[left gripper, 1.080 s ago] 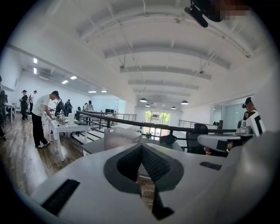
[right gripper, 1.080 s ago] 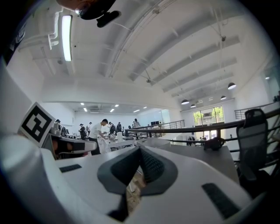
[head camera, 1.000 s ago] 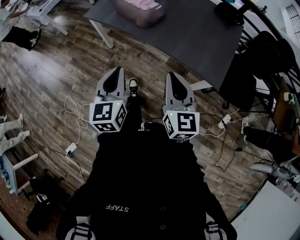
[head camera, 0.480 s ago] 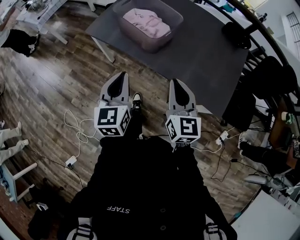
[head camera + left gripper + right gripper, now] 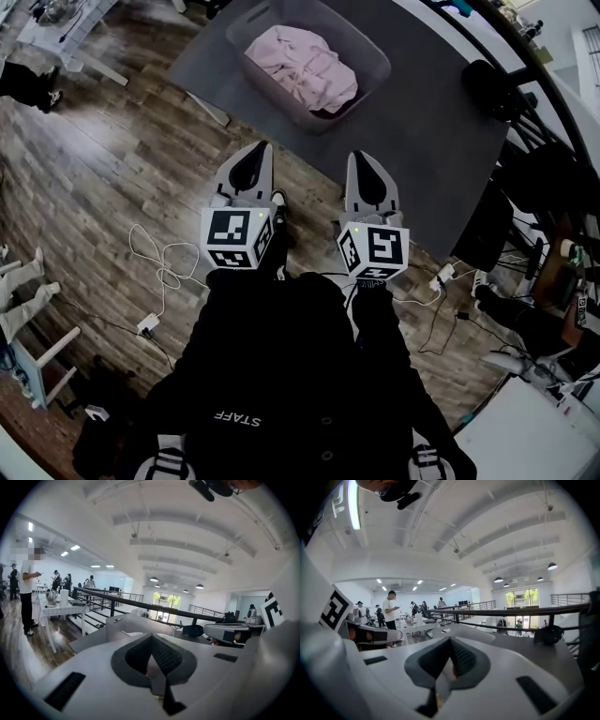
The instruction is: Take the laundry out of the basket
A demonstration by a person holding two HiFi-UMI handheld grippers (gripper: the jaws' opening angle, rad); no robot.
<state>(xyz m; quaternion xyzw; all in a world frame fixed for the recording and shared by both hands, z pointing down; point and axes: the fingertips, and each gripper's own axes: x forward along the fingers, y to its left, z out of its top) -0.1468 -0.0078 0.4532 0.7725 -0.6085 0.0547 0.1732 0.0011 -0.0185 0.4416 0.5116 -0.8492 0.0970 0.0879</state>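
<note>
A translucent grey basket [image 5: 370, 82] stands on the dark grey table [image 5: 427, 150], with pink laundry [image 5: 305, 67] bunched inside it. My left gripper [image 5: 255, 157] and right gripper [image 5: 366, 167] are held side by side over the floor, short of the table's near edge. Both point toward the basket and both are shut with nothing in them. In the left gripper view the basket [image 5: 140, 625] shows just beyond the closed jaws. The right gripper view shows its pale rim [image 5: 473, 632] over the tabletop.
White cables and a power adapter [image 5: 148, 324] lie on the wooden floor at the left. A black chair [image 5: 511, 202] stands at the table's right side. A black object [image 5: 487, 80] rests on the table's far right. People stand by white tables [image 5: 61, 609] in the background.
The view has tilted up and forward, so the basket and its pink laundry have come fully into sight. Both grippers have moved slightly forward toward the table, still shut.
</note>
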